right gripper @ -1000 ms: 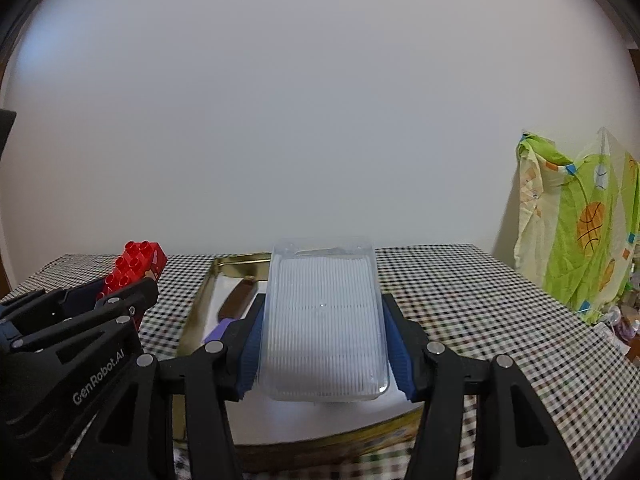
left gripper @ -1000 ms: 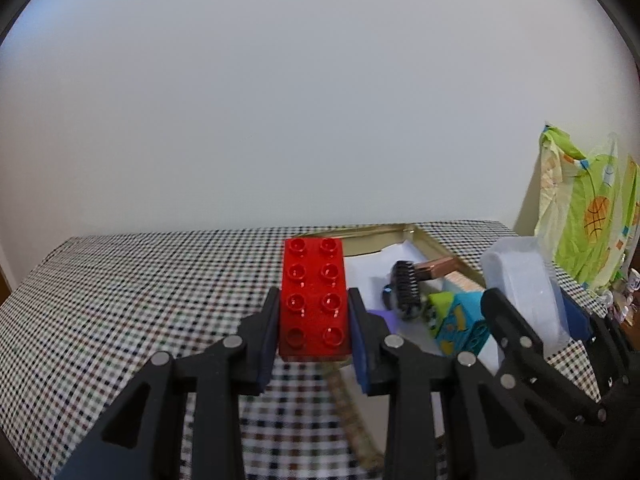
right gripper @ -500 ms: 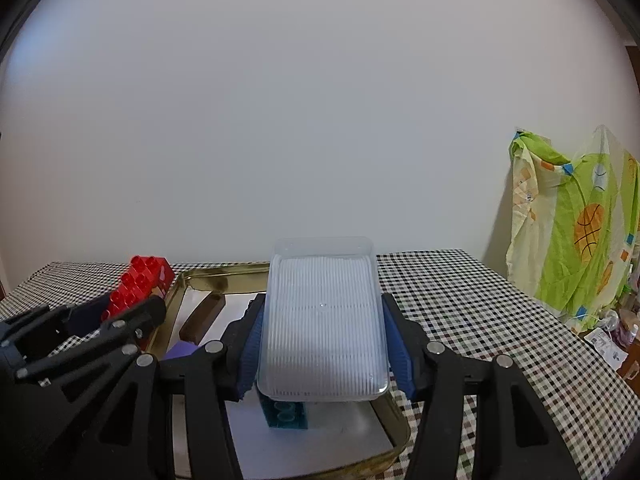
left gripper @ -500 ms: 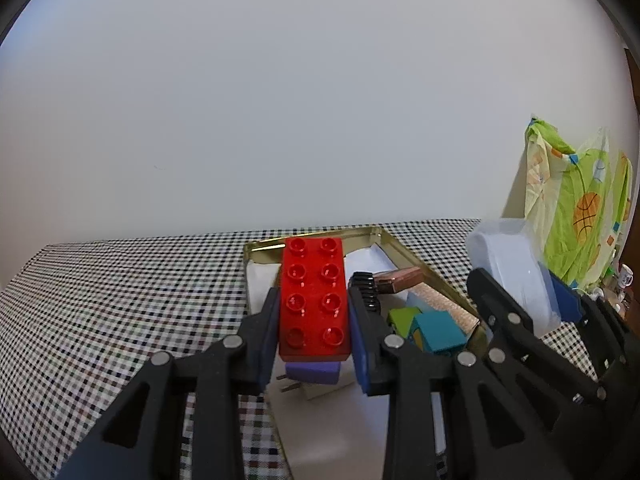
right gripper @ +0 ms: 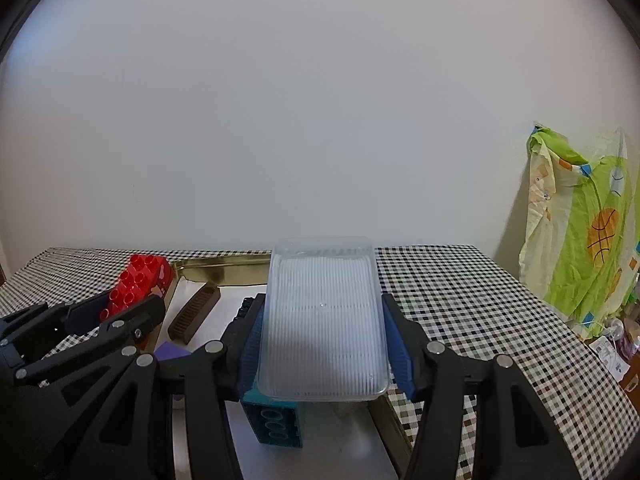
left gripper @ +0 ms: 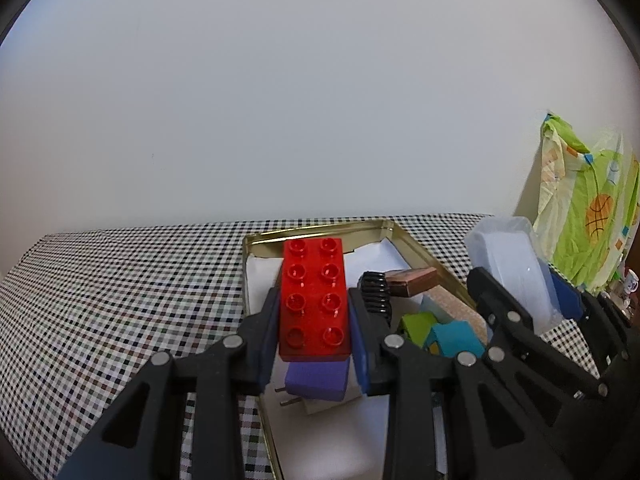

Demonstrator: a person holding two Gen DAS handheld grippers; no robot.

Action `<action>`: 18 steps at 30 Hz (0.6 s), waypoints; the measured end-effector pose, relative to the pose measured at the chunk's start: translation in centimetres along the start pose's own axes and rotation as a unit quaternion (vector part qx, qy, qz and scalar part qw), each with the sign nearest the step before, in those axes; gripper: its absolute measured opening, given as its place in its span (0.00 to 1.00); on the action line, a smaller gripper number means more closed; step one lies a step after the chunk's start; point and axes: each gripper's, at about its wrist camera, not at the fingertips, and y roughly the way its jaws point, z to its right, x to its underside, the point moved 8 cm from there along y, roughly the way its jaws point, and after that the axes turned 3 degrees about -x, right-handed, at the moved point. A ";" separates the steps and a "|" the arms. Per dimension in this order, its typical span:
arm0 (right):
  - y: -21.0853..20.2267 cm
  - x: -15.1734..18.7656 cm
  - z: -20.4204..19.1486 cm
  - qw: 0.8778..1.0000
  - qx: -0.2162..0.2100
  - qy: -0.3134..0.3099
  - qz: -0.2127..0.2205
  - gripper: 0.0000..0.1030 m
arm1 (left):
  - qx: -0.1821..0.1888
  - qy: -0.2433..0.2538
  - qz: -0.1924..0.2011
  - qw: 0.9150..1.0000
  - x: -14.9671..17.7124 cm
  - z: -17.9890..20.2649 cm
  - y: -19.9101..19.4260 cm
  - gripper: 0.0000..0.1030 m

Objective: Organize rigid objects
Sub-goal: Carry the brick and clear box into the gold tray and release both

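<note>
Checked cloth (left gripper: 120, 292) under a gold tray (left gripper: 416, 246): your left gripper (left gripper: 314, 320) clamps a red brick (left gripper: 314, 300) above the tray, your right gripper (right gripper: 322, 334) grips a clear box (right gripper: 322, 320) over it.

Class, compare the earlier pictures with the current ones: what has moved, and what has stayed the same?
Both grippers carried their loads over the gold tray, whose contents now sit beneath them. Unchanged: the left gripper grips the red brick, the right gripper the clear plastic box.

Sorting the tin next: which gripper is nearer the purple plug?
Left. The left gripper hangs right over the purple plug; the right gripper is off beside it.
</note>
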 end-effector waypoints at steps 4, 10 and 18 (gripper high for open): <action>0.8 -0.4 0.3 1.000 -0.003 -0.003 -0.005 0.55 | -0.005 0.005 -0.006 1.000 -0.1 0.1 0.6 0.30; 2.6 -1.1 0.7 0.999 -0.021 0.009 -0.026 0.55 | -0.016 0.005 -0.030 0.999 -0.4 -0.4 1.8 0.30; 5.6 -3.3 0.7 0.997 -0.045 0.013 -0.064 0.55 | -0.029 0.000 -0.057 0.998 -1.9 -1.4 3.5 0.30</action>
